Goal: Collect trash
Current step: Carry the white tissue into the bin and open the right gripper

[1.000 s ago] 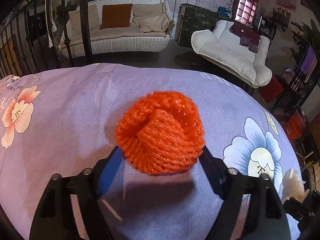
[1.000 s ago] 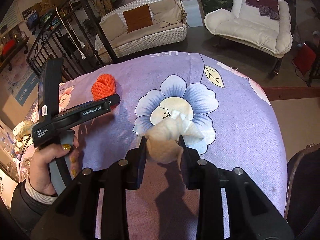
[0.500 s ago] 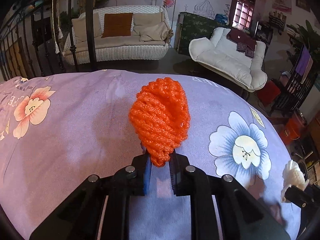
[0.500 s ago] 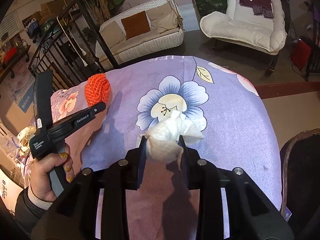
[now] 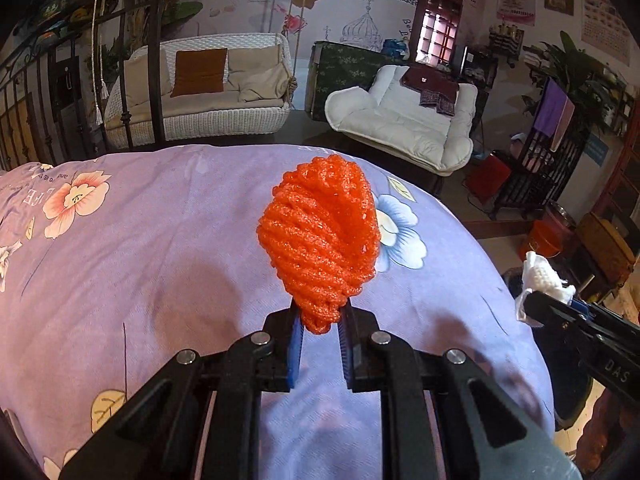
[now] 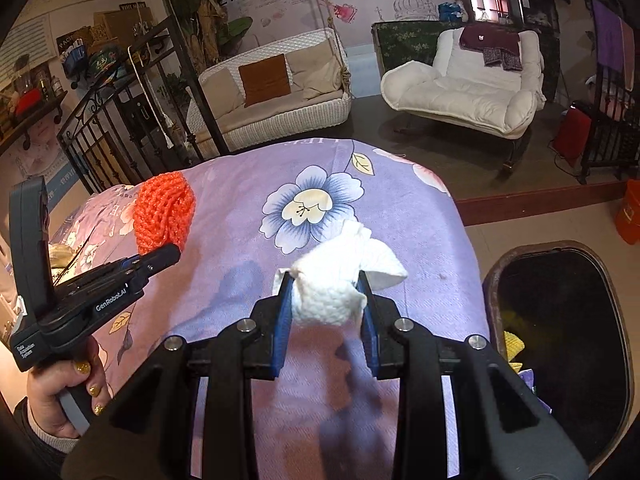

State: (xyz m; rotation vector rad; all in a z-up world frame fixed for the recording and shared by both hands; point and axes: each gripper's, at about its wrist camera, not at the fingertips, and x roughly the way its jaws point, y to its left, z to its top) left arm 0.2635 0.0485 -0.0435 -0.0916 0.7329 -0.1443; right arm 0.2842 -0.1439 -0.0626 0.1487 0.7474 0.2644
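An orange foam net (image 5: 320, 240) hangs pinched at its lower end in my left gripper (image 5: 320, 320), lifted above the purple flowered cloth (image 5: 140, 260). In the right wrist view the same orange net (image 6: 164, 212) shows at the left beyond the left gripper's tip (image 6: 168, 256). My right gripper (image 6: 325, 300) is shut on a crumpled white tissue wad (image 6: 332, 280), held above the cloth (image 6: 360, 208). That white wad (image 5: 540, 276) appears at the right edge of the left wrist view.
A dark bin (image 6: 560, 328) with a brown rim opens at the right beside the table, with yellow and purple scraps inside. A hand (image 6: 64, 392) holds the left tool. A white wicker sofa (image 5: 200, 88), a white lounge chair (image 5: 408, 120) and an orange bucket (image 5: 544, 240) stand beyond.
My left gripper closed on the orange net and lifted it off the cloth. Both grippers moved right, and the bin came into the right wrist view.
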